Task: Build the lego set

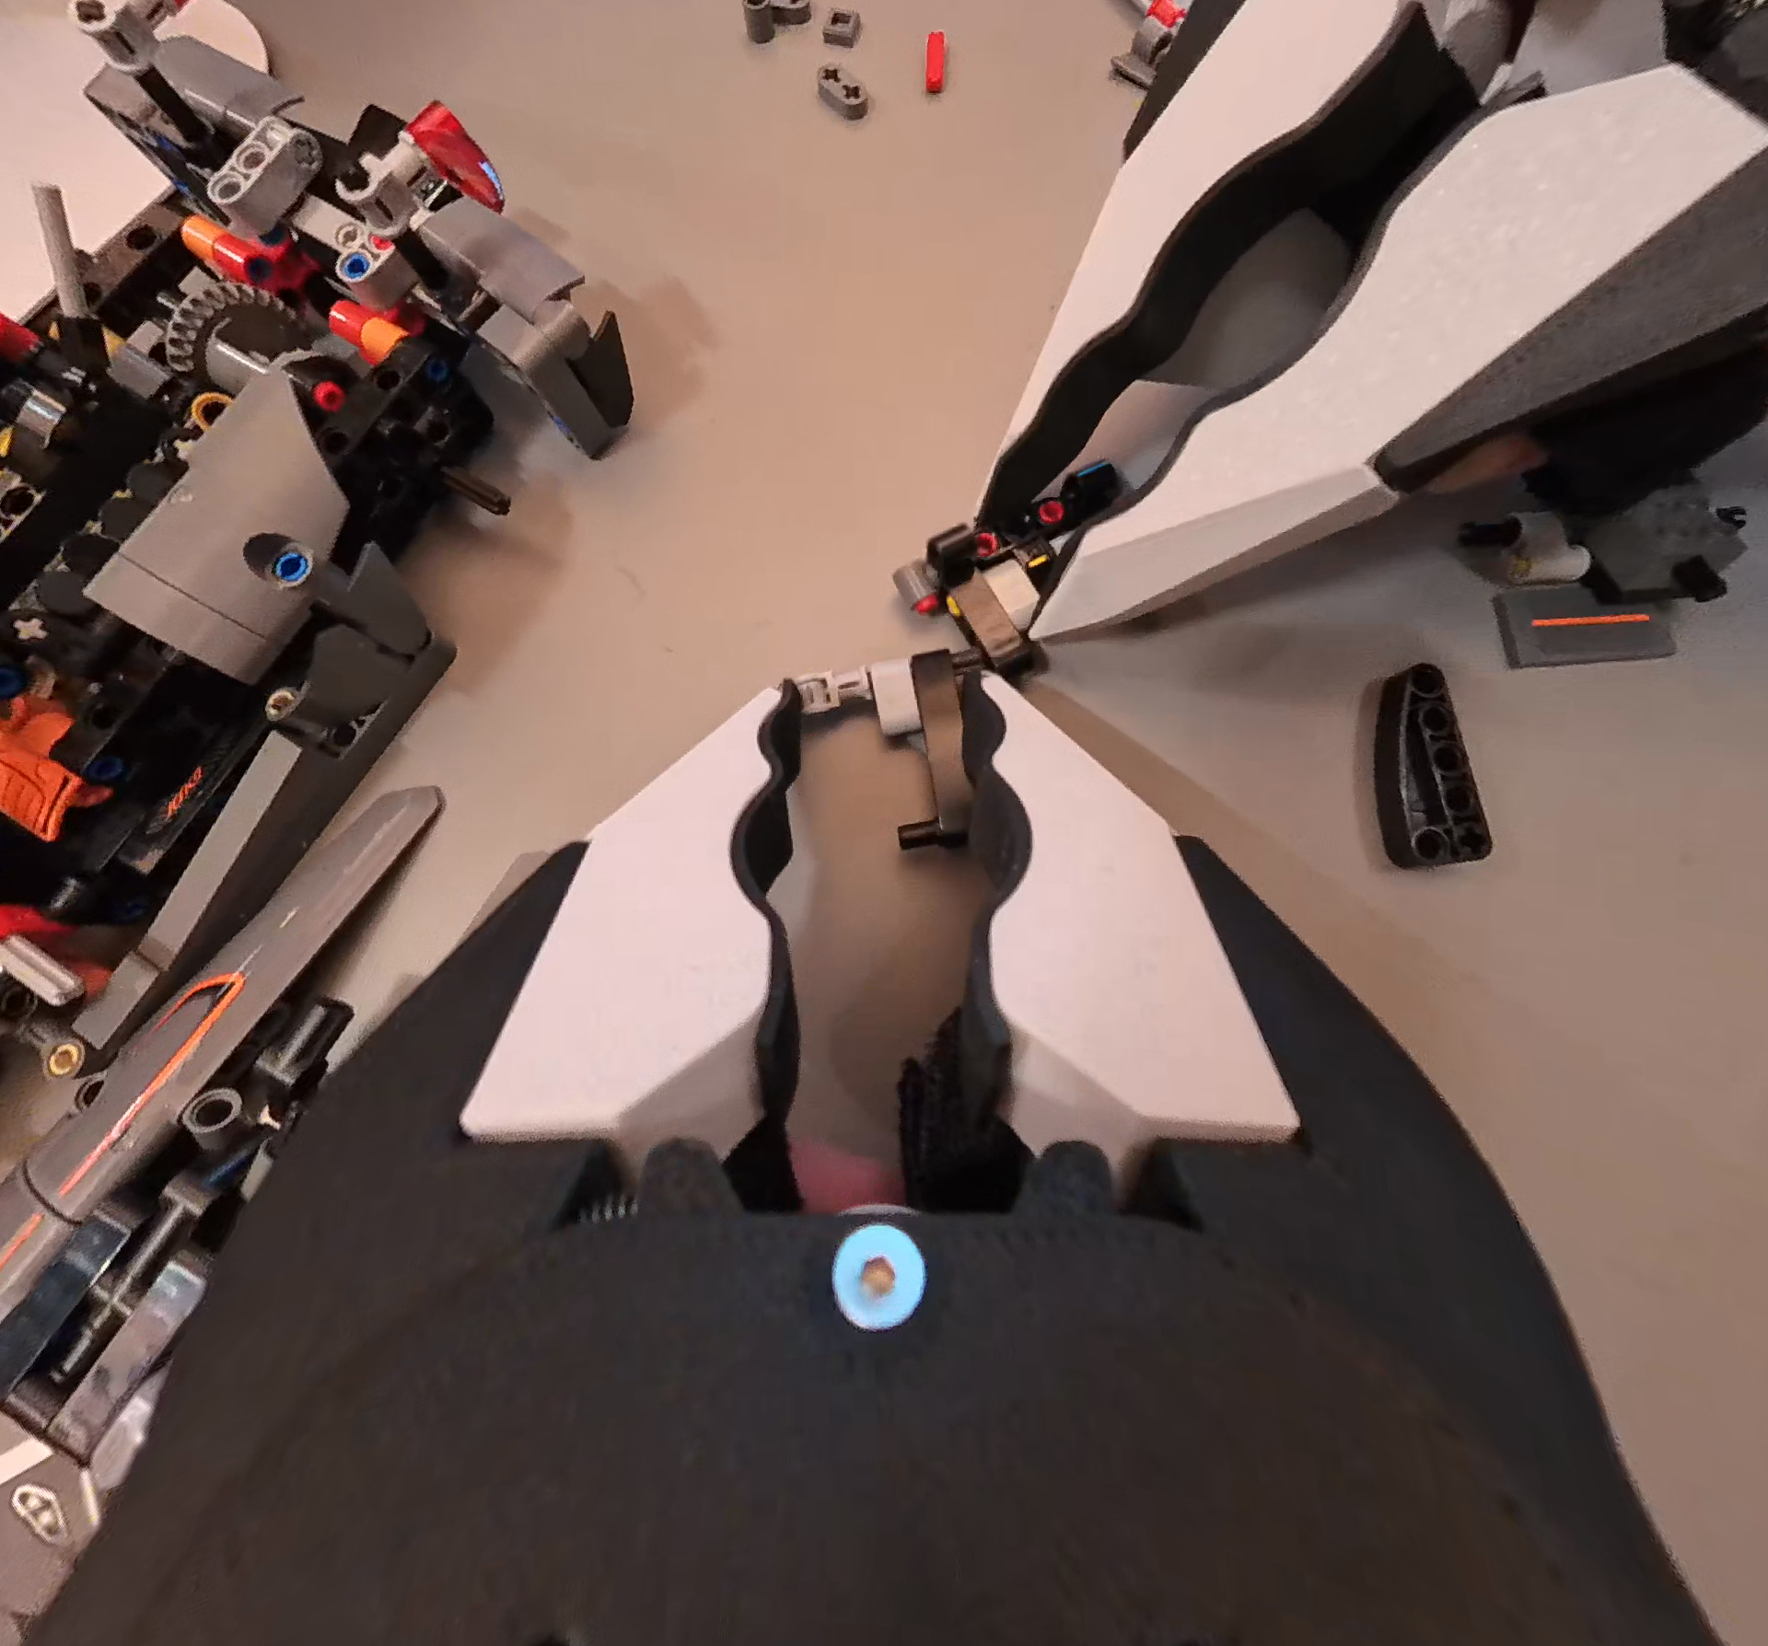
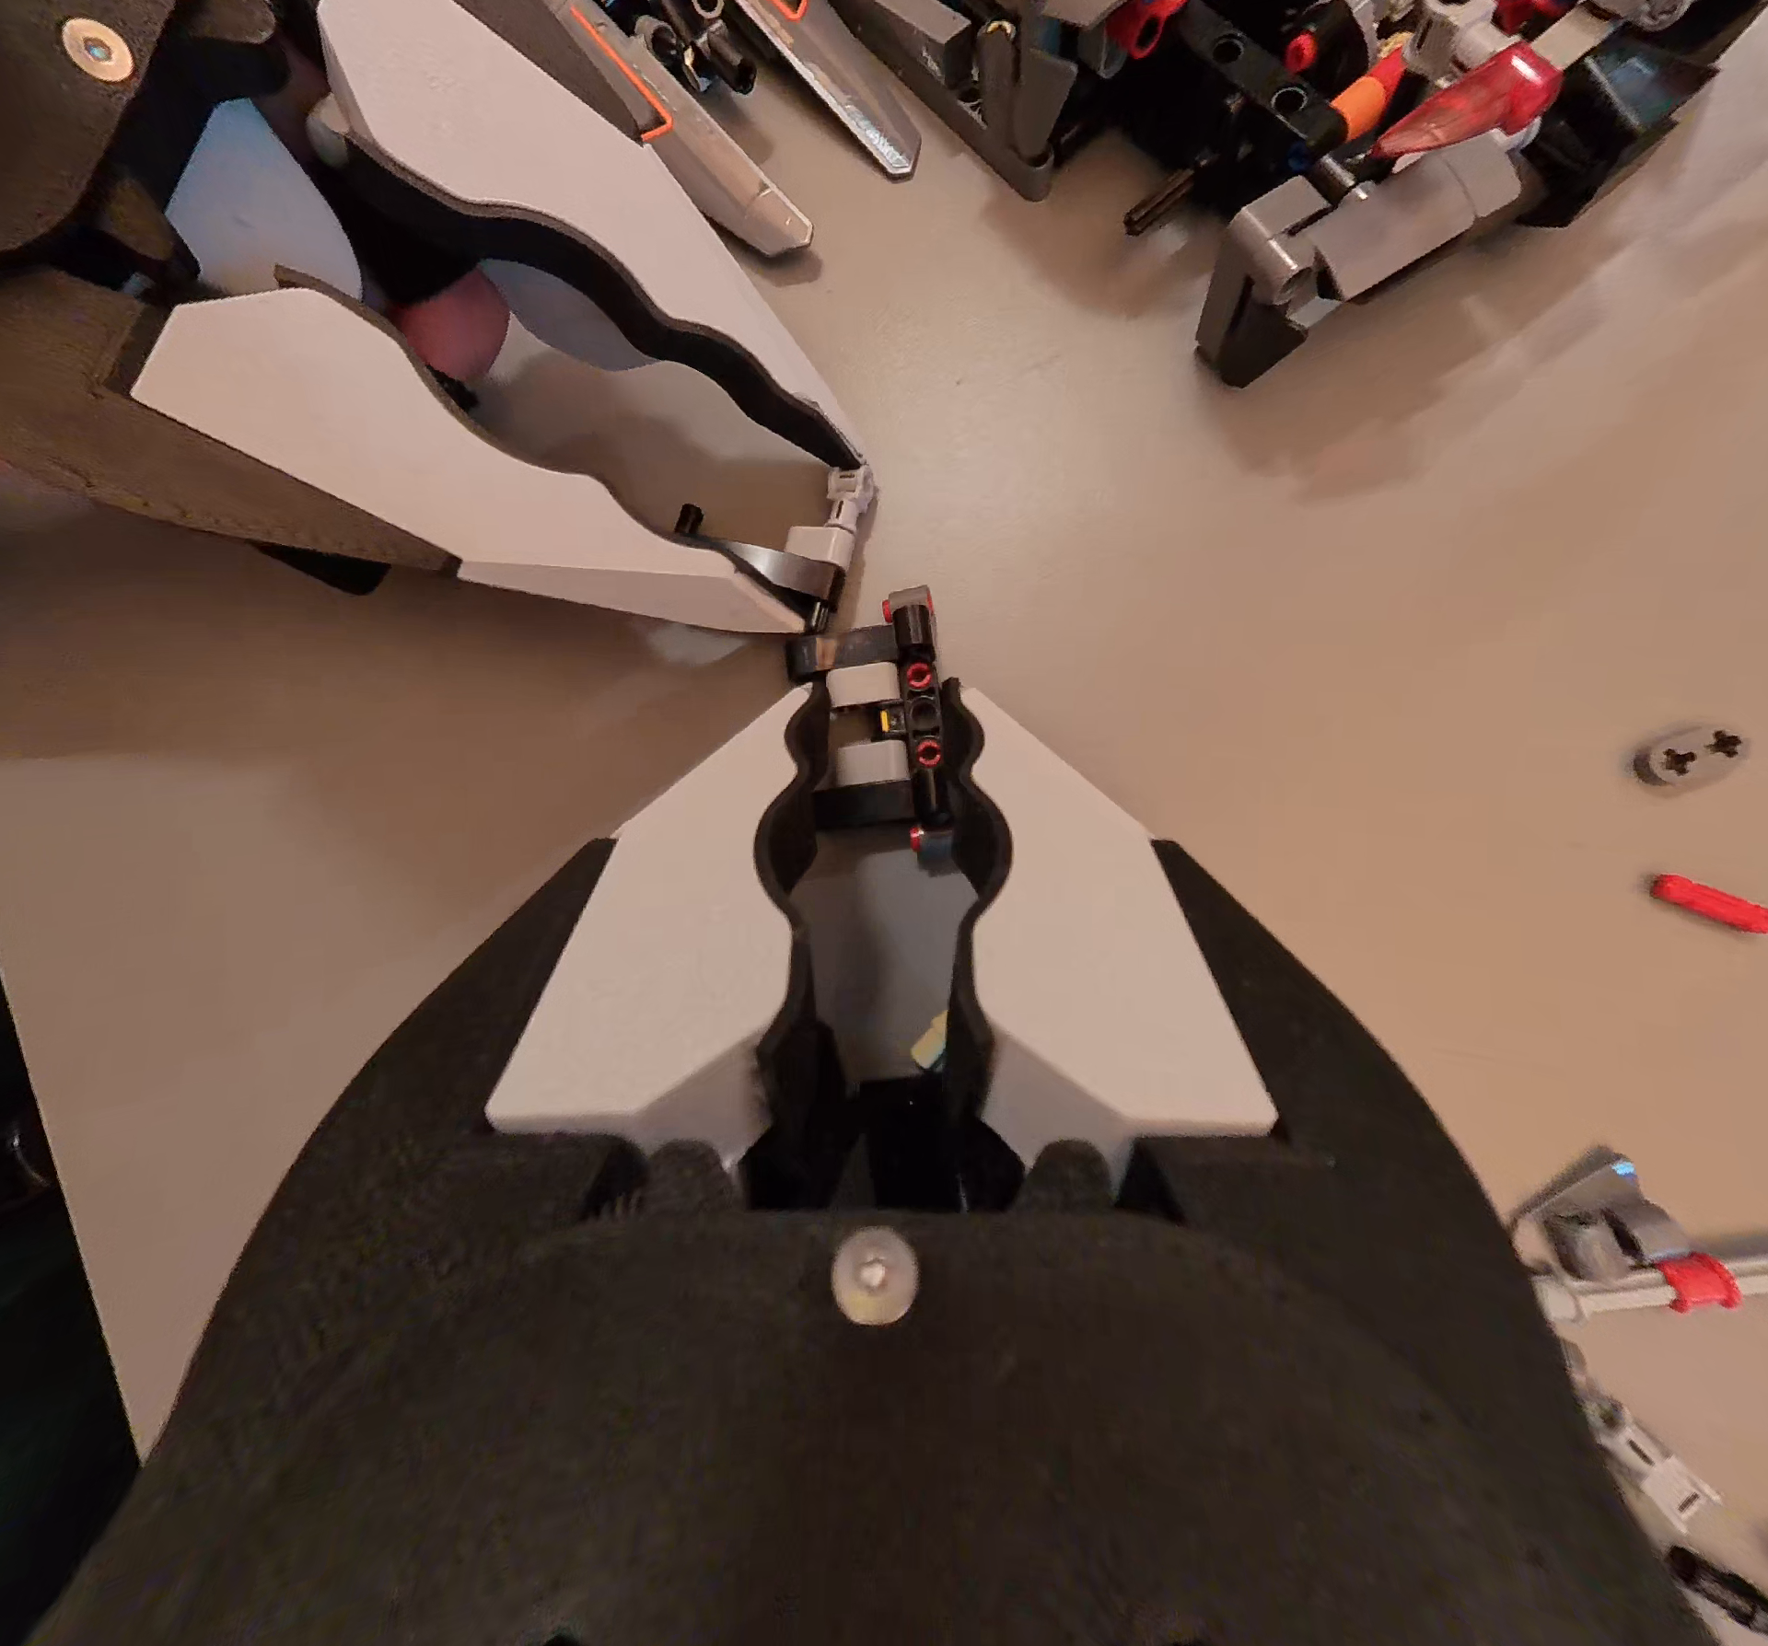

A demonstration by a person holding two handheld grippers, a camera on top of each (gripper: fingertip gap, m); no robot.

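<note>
My left gripper [image 1: 885,691] is shut on a small black lever piece with a light grey connector [image 1: 923,711], held above the table. My right gripper [image 2: 885,691] is shut on a small black and grey sub-assembly with red pins [image 2: 899,739]. The two grippers meet tip to tip. The right gripper [image 1: 1014,577] comes in from the upper right in the left wrist view; the left gripper [image 2: 837,548] comes in from the upper left in the right wrist view. The lever piece [image 2: 813,562] and the sub-assembly [image 1: 990,581] are almost touching; I cannot tell if they are joined.
The large black, grey and red Lego model [image 1: 239,414] stands at the left, and shows at the top of the right wrist view [image 2: 1339,22]. Loose parts lie on the beige table: a red axle [image 1: 935,60], dark grey connectors [image 1: 775,8], a black curved beam [image 1: 1430,768], a striped tile [image 1: 1583,629]. The grippers are tip to tip, or close to it.
</note>
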